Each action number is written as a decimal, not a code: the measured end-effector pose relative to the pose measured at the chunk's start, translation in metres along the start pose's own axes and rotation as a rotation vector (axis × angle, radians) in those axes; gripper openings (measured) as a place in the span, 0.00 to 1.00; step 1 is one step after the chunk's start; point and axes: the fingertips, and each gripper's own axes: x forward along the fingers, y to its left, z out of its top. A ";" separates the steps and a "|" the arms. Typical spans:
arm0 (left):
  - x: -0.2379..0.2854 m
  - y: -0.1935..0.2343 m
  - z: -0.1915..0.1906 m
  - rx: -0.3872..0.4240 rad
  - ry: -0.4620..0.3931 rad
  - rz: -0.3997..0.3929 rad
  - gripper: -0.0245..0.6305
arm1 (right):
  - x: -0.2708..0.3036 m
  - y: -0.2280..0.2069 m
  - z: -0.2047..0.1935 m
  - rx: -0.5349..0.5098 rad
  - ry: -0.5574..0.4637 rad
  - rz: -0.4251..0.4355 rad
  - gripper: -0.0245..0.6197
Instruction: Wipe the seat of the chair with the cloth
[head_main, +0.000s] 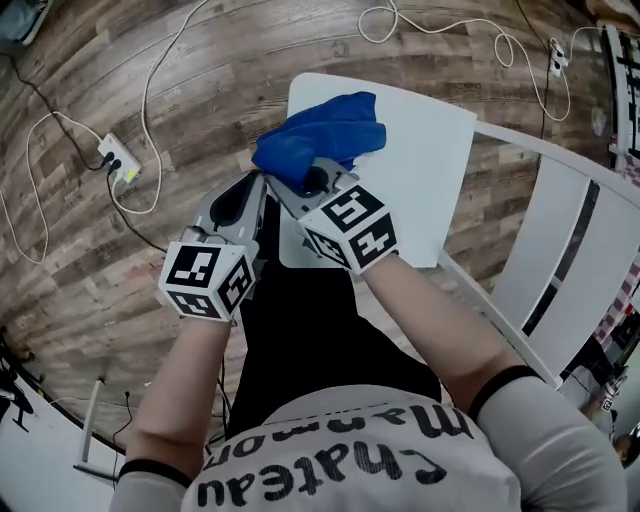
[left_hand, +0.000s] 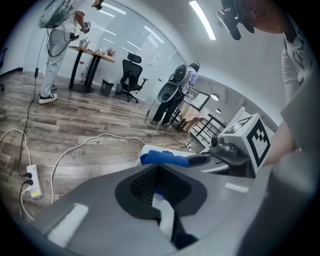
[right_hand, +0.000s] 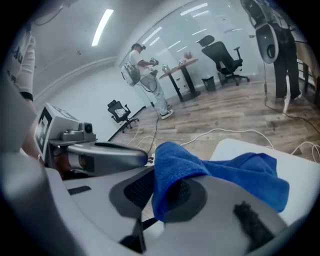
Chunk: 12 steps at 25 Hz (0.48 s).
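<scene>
The white chair seat (head_main: 425, 150) lies below me with a blue cloth (head_main: 325, 135) bunched on its near left part. My right gripper (head_main: 292, 187) is shut on the cloth's near edge; in the right gripper view the cloth (right_hand: 225, 172) folds up between the pads and drapes over the right jaw. My left gripper (head_main: 262, 190) hangs close beside it at the seat's left edge. Its jaws are shut with nothing between them, and the cloth (left_hand: 162, 159) shows just beyond them.
The chair's slatted white back (head_main: 560, 240) stands to the right. A power strip (head_main: 120, 160) and white cables (head_main: 160, 90) lie on the wood floor at left and beyond the chair. Office chairs, desks and a standing person (left_hand: 55, 45) are far off.
</scene>
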 end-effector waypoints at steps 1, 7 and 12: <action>-0.005 0.003 -0.002 -0.008 -0.003 0.005 0.05 | 0.005 -0.001 0.002 -0.004 0.001 -0.003 0.12; -0.019 0.014 -0.015 -0.060 -0.027 0.036 0.05 | 0.003 -0.065 -0.032 0.063 0.106 -0.140 0.12; -0.013 0.009 -0.021 -0.068 -0.016 0.022 0.05 | -0.008 -0.089 -0.053 0.114 0.099 -0.116 0.12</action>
